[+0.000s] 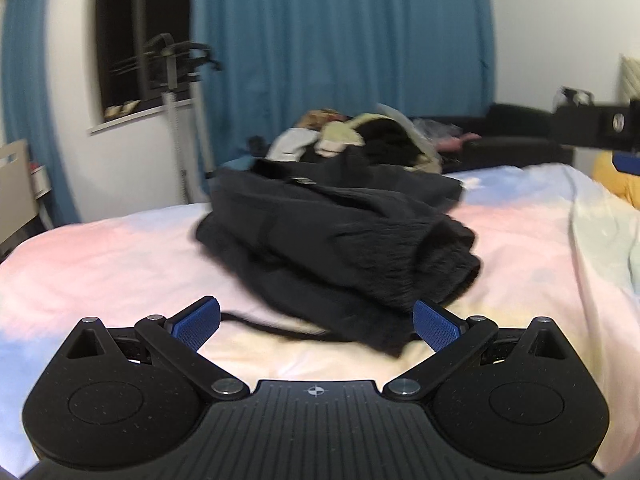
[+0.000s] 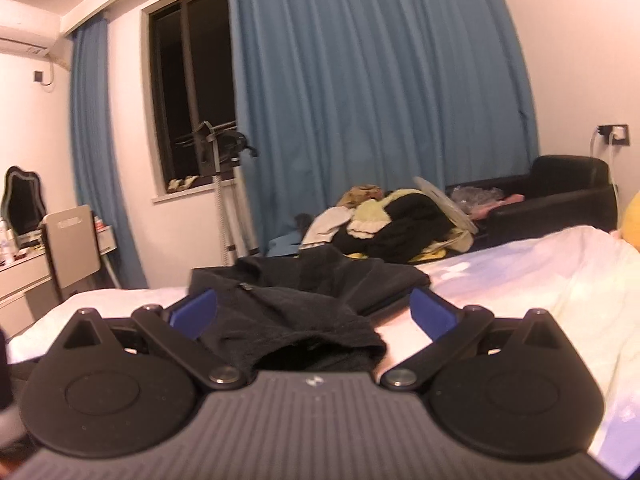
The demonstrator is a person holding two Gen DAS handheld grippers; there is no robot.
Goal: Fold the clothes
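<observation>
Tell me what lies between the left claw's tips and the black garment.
In the left wrist view, a thin dark cord trails across the bedsheet between the open left claw and the black garment.

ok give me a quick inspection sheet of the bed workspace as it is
Surface: bed sheet, pastel tie-dye, lightly wrinkled.
Job's things: black garment bunched mid-bed, cuff opening facing the cameras; a thin black cord trails from it.
Clutter: mixed clothes pile beyond the bed's far edge.
Grippers: left gripper open, just short of the garment; right gripper open, cuff between its fingers.
Cables: white lead at wall socket.
Surroundings: blue curtains, dark window, garment steamer stand, black sofa.
</observation>
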